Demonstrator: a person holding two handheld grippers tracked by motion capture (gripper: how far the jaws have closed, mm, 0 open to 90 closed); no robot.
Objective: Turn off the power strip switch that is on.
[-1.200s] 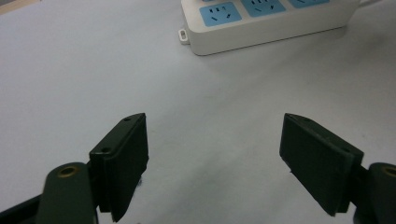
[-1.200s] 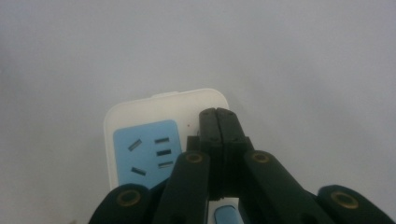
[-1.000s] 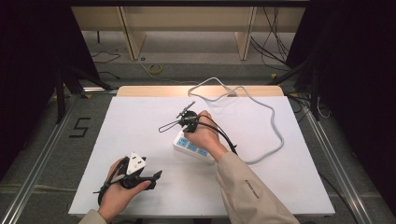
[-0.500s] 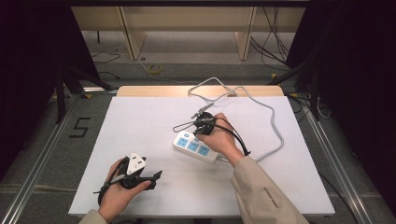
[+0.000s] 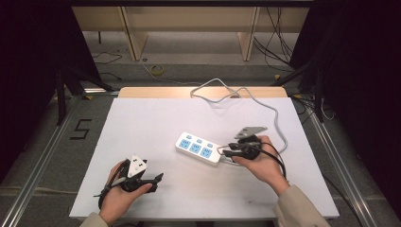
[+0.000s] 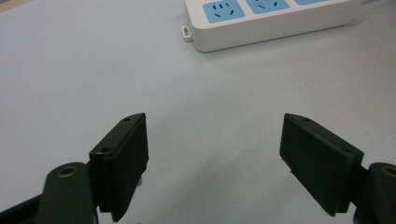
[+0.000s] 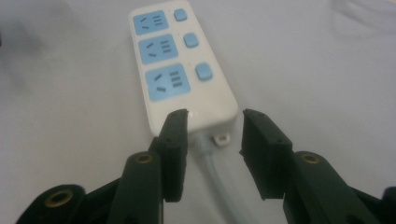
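A white power strip [image 5: 198,147] with three blue sockets lies near the middle of the white table [image 5: 156,118]. Its grey cable [image 5: 265,106] loops off to the far edge. My right gripper [image 5: 226,152] sits at the strip's cable end, pointing left at it. Its jaws have just been opening. In the right gripper view the gripper [image 7: 215,122] stands open, with the strip's end [image 7: 187,70] just ahead and the cable [image 7: 217,175] running on the table between the jaws, untouched. My left gripper [image 5: 156,178] rests open at the near left, and in its own view the gripper [image 6: 215,154] holds nothing.
The power strip [image 6: 271,18] lies well ahead of the left jaws. A wooden strip [image 5: 161,91] borders the table's far edge. Metal rails [image 5: 42,156] run along both sides, and loose cables [image 5: 156,71] lie on the floor beyond.
My right hand has moved from the strip's far side rightward and nearer, to its cable end, and its jaws have opened. The left hand and the strip have stayed put.
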